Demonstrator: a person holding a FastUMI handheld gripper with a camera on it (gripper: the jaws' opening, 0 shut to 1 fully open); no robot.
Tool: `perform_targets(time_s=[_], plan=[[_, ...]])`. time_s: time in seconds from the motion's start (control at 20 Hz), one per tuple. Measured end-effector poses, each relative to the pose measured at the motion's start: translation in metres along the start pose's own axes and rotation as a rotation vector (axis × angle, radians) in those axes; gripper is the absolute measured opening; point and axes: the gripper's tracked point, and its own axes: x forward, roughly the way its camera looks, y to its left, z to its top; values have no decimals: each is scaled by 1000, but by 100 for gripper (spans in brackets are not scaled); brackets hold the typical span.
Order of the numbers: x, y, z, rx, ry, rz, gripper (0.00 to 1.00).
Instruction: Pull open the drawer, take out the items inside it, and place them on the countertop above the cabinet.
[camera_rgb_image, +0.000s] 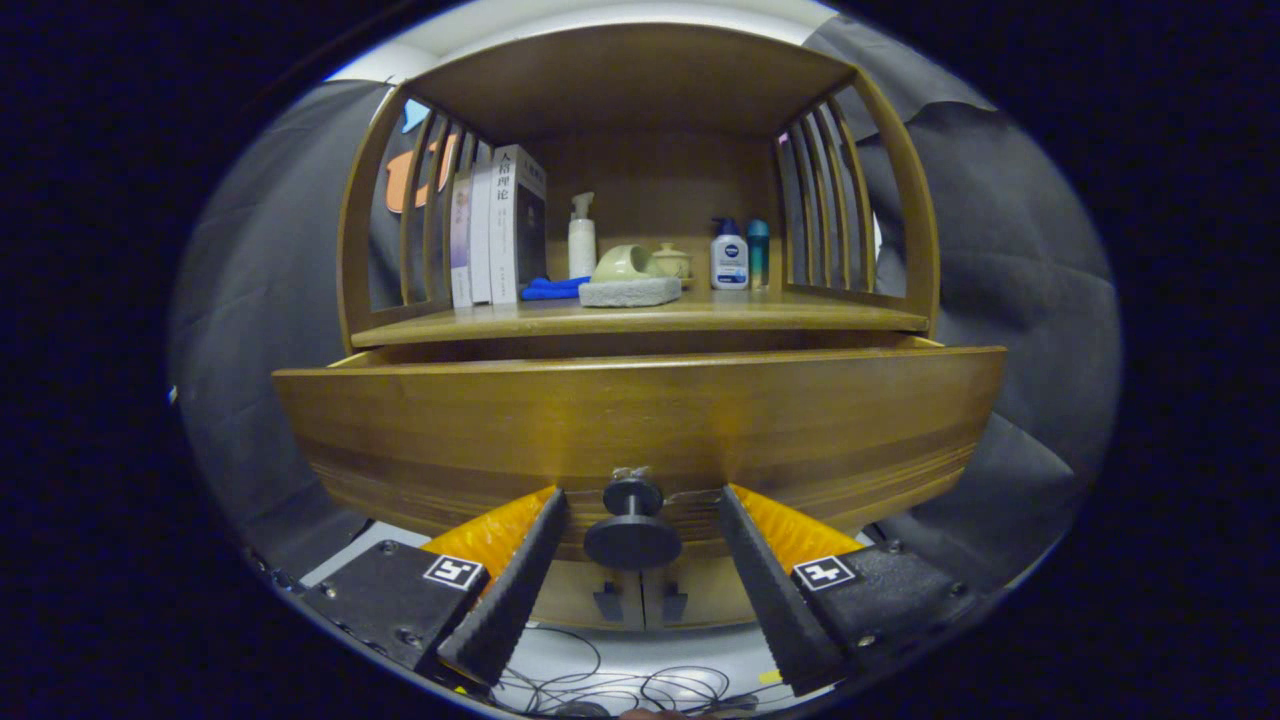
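Note:
A wooden cabinet fills the view, with its drawer (640, 420) pulled partly out toward me below the countertop (640, 320). The drawer's dark round knob (633, 520) sits on the middle of the drawer front, right between my fingers. My gripper (640, 505) is open, its two fingers standing either side of the knob with gaps to it. The inside of the drawer is hidden behind its front panel.
On the countertop stand several books (495, 225), a white pump bottle (582, 238), a blue cloth (552, 288), a grey sponge (630, 291), a green cup on its side (625, 263), a small lidded jar (672, 260), and two bottles (730, 255). Lower doors (640, 598) and cables (600, 685) lie below.

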Motion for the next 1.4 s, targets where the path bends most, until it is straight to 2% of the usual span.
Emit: perform_targets(time_s=[0.3,0.75,1.05,1.4], plan=[[5,-4,-3,-52,-3,-24,98],[5,-5,-4,-37,15,-31,98],[5,-6,-6,-74,32,-42,98],[-7,5,12,-176,-46,28,99]])
